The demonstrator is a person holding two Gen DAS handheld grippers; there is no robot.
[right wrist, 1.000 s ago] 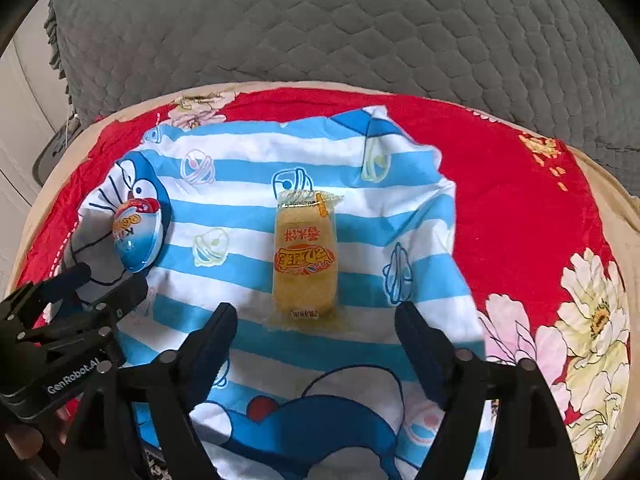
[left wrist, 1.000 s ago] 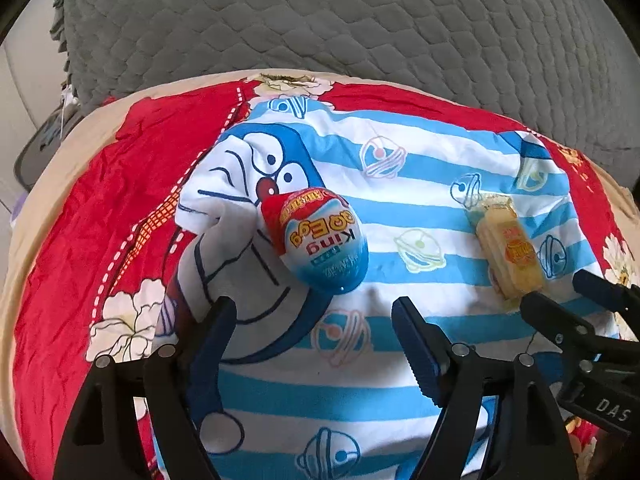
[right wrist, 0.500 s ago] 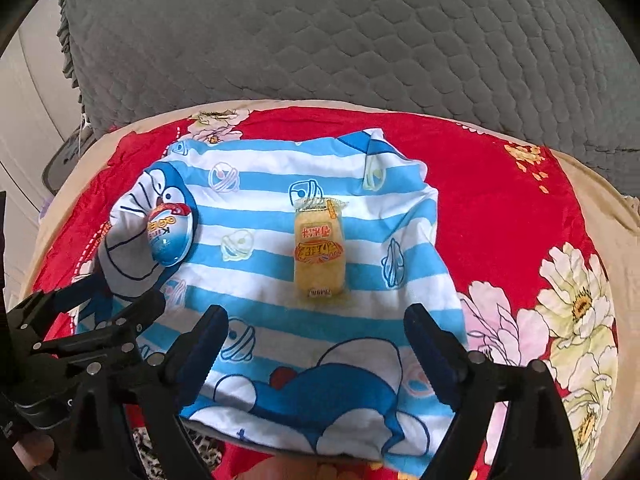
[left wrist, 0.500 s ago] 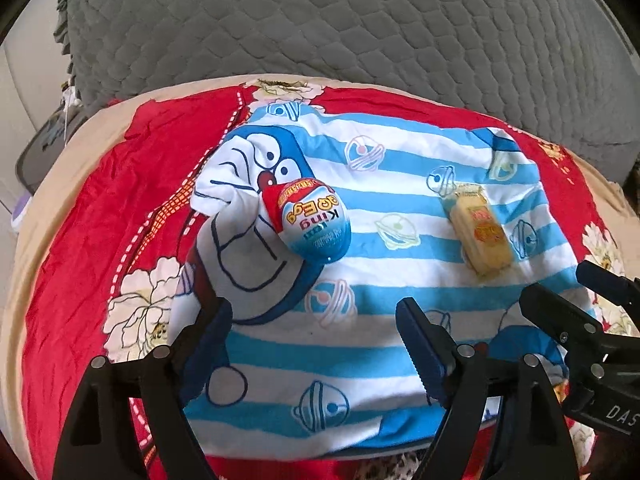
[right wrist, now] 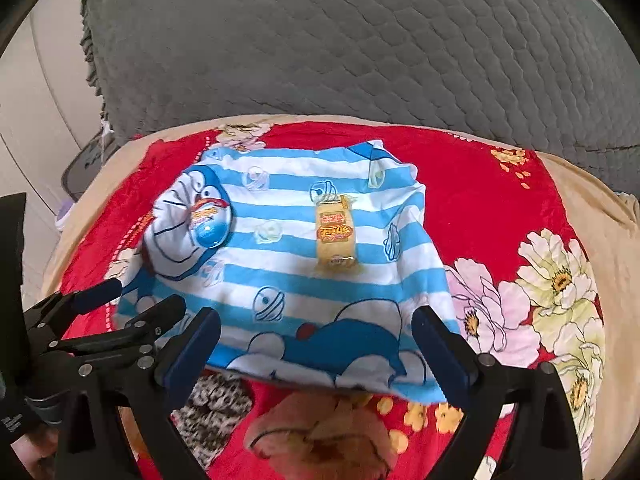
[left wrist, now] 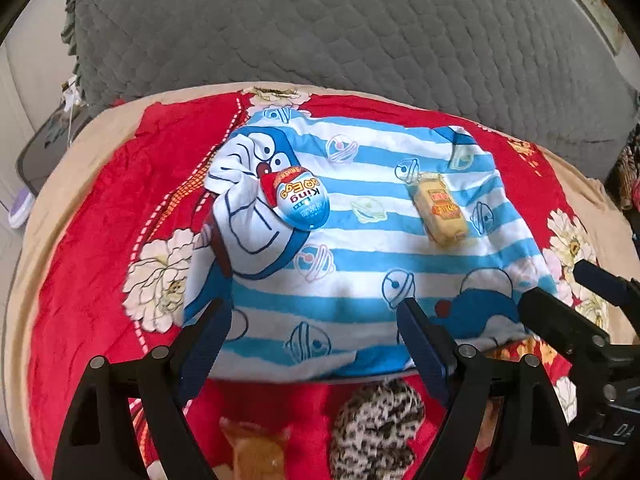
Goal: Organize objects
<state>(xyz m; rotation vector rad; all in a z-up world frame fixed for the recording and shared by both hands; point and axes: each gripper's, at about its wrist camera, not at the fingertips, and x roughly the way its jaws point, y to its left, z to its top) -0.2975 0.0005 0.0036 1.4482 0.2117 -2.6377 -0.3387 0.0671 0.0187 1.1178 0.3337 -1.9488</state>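
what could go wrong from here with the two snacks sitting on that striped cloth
1. The egg-shaped snack lies on a raised fold of the striped cloth; tugging the cloth may roll it off onto the red sheet.
2. The yellow wafer pack lies loose and flat, so lifting an edge could slide it.
3. The left hand-held gripper and right hand-held gripper, its jaws opening, sit close together and might collide.
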